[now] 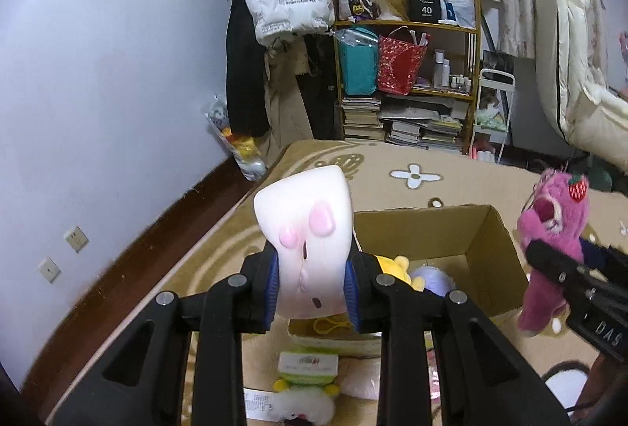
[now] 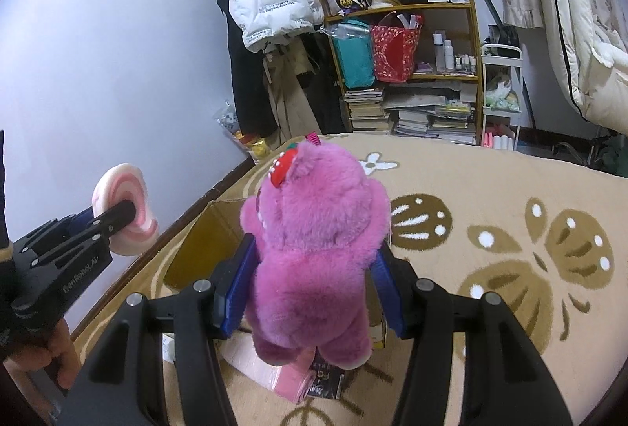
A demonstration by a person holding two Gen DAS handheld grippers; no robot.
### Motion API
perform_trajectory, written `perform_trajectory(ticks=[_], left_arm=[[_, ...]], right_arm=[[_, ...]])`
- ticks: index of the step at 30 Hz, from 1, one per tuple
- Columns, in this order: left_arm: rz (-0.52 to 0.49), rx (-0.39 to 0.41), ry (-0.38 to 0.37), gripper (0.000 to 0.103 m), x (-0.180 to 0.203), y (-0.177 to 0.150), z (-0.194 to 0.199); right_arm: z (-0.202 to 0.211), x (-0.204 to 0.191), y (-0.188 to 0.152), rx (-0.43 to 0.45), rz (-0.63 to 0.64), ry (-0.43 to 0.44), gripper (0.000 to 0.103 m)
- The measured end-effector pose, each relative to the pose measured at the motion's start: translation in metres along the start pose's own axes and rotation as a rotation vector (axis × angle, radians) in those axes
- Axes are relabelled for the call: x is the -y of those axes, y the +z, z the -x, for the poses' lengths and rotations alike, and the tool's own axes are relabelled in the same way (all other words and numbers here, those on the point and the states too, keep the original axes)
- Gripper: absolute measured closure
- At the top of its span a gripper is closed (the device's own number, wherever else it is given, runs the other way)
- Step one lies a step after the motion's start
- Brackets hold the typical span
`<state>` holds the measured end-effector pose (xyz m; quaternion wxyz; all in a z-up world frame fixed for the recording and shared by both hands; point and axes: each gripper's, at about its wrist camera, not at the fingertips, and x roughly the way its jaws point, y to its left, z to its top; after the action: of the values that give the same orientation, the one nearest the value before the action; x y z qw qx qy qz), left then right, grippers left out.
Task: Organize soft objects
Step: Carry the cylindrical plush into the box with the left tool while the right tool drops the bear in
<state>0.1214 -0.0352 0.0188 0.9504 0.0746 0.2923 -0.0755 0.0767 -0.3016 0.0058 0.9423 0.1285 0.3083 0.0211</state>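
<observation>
The left gripper (image 1: 312, 284) has its fingers clenched on a white squishy toy with pink spots (image 1: 308, 230), held in the air above the near edge of an open cardboard box (image 1: 494, 249) on the patterned rug (image 2: 490, 230). The right gripper (image 2: 314, 288) grasps a purple plush bear (image 2: 314, 249) around its body, raised beside the box, which already contains a yellow plush (image 1: 396, 265).
</observation>
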Motion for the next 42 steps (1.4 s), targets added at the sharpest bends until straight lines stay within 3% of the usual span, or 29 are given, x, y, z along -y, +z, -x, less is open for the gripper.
perform_trajectory(ticks=[3, 7, 18, 23, 27, 33, 35, 39, 42], left_arm=[[-0.015, -0.01, 0.016, 0.077, 0.001, 0.001, -0.009], [-0.108, 0.018, 0.094, 0.076, 0.013, 0.004, -0.012], [-0.018, -0.054, 0.0, 0.075, 0.002, 0.005, -0.042], [-0.015, -0.078, -0.002, 0.074, 0.001, -0.005, -0.055], [0.022, -0.11, -0.062, 0.072, 0.0, -0.008, -0.065], [-0.033, -0.116, -0.045, 0.064, 0.012, -0.013, -0.069], [-0.042, -0.115, -0.036, 0.05, 0.014, -0.014, -0.068], [-0.06, -0.084, -0.016, 0.039, 0.015, -0.01, -0.057], [-0.055, -0.065, -0.002, 0.024, 0.012, -0.007, -0.049]], right_arm=[[-0.008, 0.002, 0.0, -0.009, 0.0, -0.002, 0.044], [-0.017, 0.006, 0.003, -0.013, -0.007, 0.001, 0.044], [-0.04, 0.008, 0.007, -0.025, 0.005, 0.023, 0.043], [-0.055, 0.007, 0.004, -0.06, 0.016, 0.023, 0.042], [-0.064, 0.01, -0.001, -0.085, 0.017, 0.011, 0.039], [-0.067, 0.013, -0.004, -0.1, 0.029, -0.008, 0.037], [-0.066, 0.013, -0.004, -0.096, 0.031, -0.017, 0.031], [-0.061, 0.013, -0.003, -0.084, 0.024, -0.009, 0.019], [-0.055, 0.013, -0.003, -0.075, 0.02, -0.006, 0.013]])
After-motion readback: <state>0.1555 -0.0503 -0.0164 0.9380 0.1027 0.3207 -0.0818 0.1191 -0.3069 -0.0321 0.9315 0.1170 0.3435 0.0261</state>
